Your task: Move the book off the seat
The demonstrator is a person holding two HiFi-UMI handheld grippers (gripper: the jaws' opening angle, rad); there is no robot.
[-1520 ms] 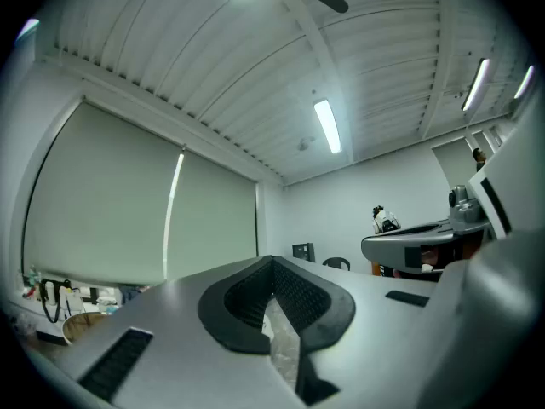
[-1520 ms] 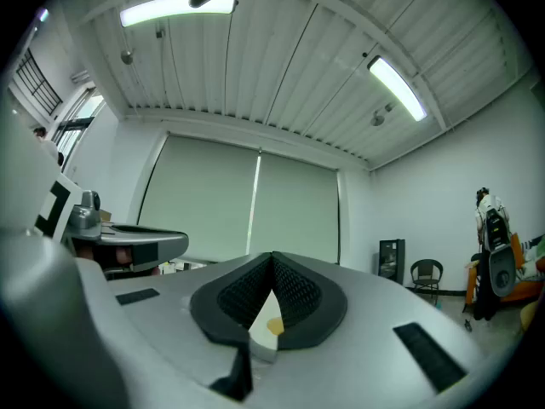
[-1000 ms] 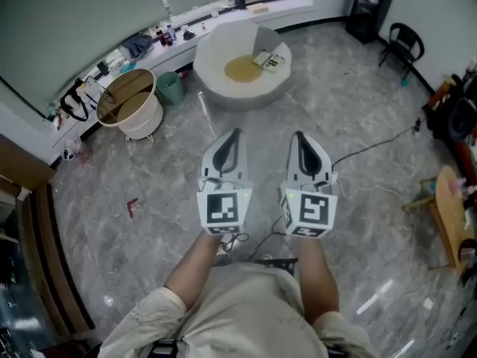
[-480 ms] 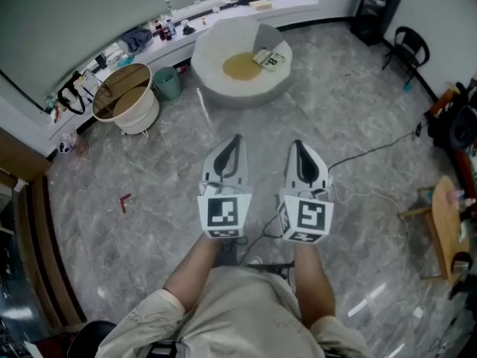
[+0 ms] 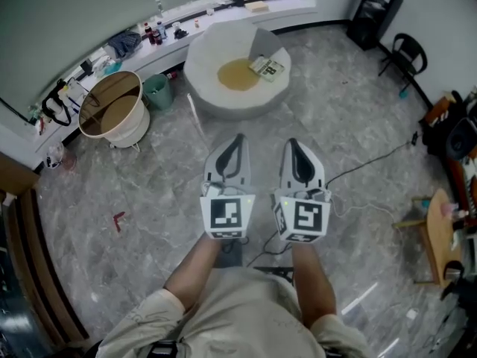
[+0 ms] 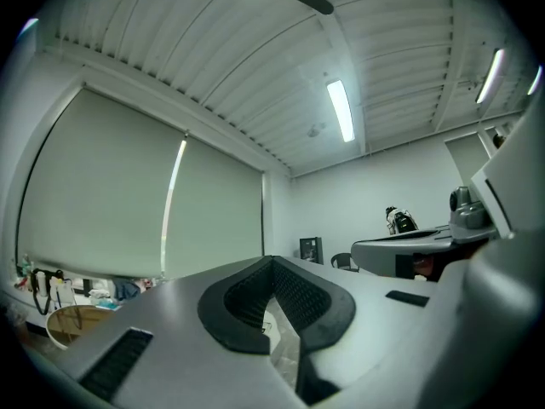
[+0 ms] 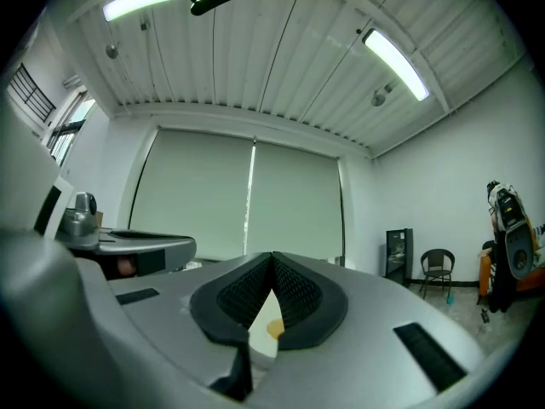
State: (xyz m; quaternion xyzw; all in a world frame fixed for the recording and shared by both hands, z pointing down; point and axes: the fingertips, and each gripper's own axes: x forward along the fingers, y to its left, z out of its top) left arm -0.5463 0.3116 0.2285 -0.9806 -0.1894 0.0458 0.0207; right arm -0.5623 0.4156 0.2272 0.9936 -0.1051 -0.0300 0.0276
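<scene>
A book (image 5: 267, 67) with a pale printed cover lies on the round white seat (image 5: 212, 95), at its right side beside a mustard cushion (image 5: 238, 74). Well short of the seat, my left gripper (image 5: 235, 140) and right gripper (image 5: 291, 145) hang side by side over the marble floor. Both are shut with nothing between the jaws. In the left gripper view the jaws (image 6: 274, 267) point level toward the window blind. A sliver of the seat and cushion shows through the jaw gap of the right gripper (image 7: 272, 261).
A round tub (image 5: 109, 109) and a green bin (image 5: 157, 91) stand left of the seat. A cluttered window ledge (image 5: 134, 39) runs behind. A black cable (image 5: 373, 159) crosses the floor at right, near a wooden stool (image 5: 435, 233). A black chair (image 5: 406, 51) and cabinet (image 5: 374, 4) stand far right.
The view has shifted: the seat and tub have slid slightly left and up in the frame. Both grippers keep their pose side by side, still shut.
</scene>
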